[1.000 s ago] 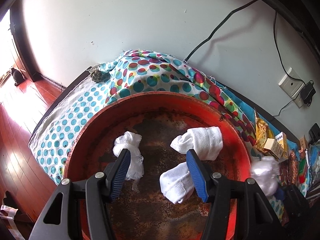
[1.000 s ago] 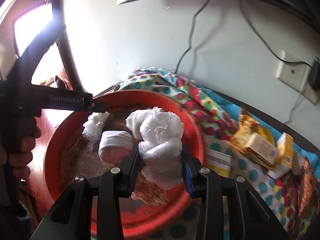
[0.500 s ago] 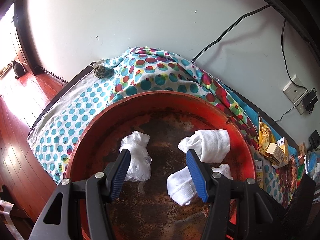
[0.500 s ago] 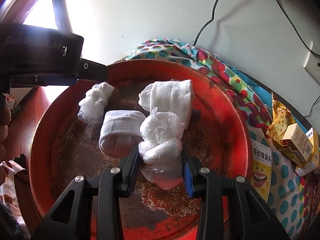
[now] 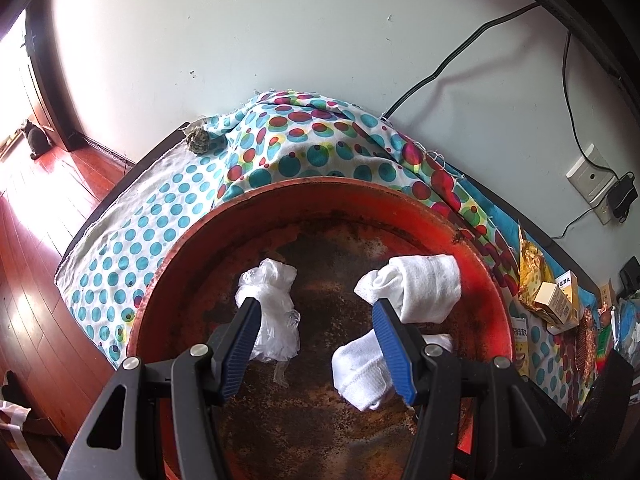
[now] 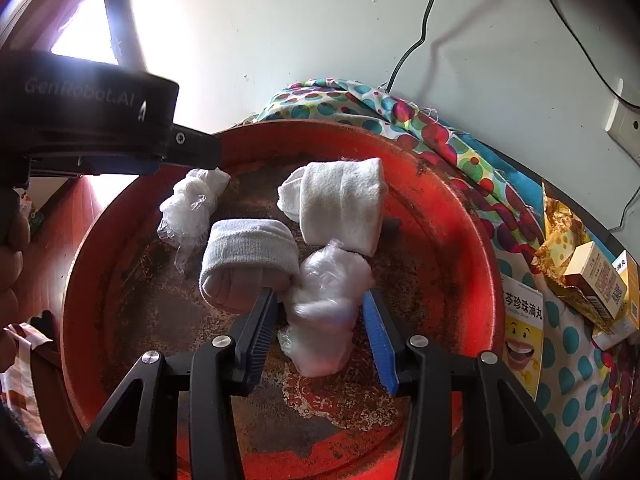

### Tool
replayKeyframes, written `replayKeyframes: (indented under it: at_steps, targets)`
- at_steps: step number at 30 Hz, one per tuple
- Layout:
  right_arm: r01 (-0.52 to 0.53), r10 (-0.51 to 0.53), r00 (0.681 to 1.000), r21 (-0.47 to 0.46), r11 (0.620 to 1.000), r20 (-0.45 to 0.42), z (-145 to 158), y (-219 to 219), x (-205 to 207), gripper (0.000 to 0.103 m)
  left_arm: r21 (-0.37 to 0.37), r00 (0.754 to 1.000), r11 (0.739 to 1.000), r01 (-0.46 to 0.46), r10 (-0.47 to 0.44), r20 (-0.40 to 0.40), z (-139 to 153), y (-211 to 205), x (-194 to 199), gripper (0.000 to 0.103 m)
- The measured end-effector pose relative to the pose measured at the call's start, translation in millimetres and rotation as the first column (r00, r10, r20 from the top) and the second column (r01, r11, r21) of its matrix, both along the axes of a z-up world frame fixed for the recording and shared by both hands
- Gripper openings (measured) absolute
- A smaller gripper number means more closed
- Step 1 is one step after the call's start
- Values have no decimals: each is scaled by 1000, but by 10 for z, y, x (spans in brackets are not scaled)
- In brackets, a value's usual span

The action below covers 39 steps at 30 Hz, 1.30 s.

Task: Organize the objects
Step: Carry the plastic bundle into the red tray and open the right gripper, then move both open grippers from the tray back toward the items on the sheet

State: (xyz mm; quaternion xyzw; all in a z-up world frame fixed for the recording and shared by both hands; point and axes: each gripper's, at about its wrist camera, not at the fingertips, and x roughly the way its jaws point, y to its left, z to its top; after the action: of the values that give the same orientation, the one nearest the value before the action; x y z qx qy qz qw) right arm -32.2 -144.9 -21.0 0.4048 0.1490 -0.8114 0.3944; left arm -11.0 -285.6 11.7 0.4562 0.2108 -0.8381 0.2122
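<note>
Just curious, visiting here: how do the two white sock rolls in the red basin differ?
The bare sock roll lies nearer the wall; the plastic-wrapped sock roll lies between the open jaws of the right gripper. The bare one shows plain knit; the wrapped one looks shiny and crinkled. The bare one looks bigger. Both are white and rest in the red basin.

Lived-in home room. Glossy reddish wooden plank floor (image 5: 36,264), sunlit at the left. Grey cat (image 5: 35,139) sits on it by the bright opening. Plain white painted wall (image 5: 280,32) with white wall socket plate (image 5: 591,178), black plug adapter (image 5: 622,196) and trailing black cables (image 5: 452,64). Dark-edged desk draped in white cotton cloth with teal polka dots (image 5: 160,216). Small yellow medicine cartons (image 6: 600,280) and crumpled gold foil snack wrapper (image 5: 530,268) lie at its right end.
</note>
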Motion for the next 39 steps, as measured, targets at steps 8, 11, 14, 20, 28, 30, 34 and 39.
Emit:
replayKeyframes:
  at_steps: [8,11,14,20,28,30,34,39]
  targets:
    - [24,-25,999,-54,998,-21,130,205,-7,45,-19,1000,999,29,-29,8,13,104,-54,60]
    - [49,-52,998,-74,996,-35,202,344,-4,47,-22,999,999,48,-48,6,28,177,-82,60]
    - [84,-89,995,-93,992,-54,274,543,-12,50,-33,998,997,70,-70,6,51,283,-117,60]
    - [182,-191,980,-125,975,-62,369,1079,-140,52,-51,992,991,126,-126,8,92,516,-199,60]
    - [391,-405,900,-113,913,-162,481,2015,-351,66,-40,970,970,240,-241,-9,144,910,-312,60]
    - [447,-459,871,-105,888,-177,469,2213,-431,68,-51,966,965,258,-259,-4,142,1003,-342,60]
    - [539,-543,815,-82,839,-200,412,2596,-570,73,-57,955,953,297,-298,1,138,1179,-377,60]
    - [608,-608,769,-69,791,-197,260,2936,-644,74,-88,934,930,357,-358,15,137,1477,-428,60]
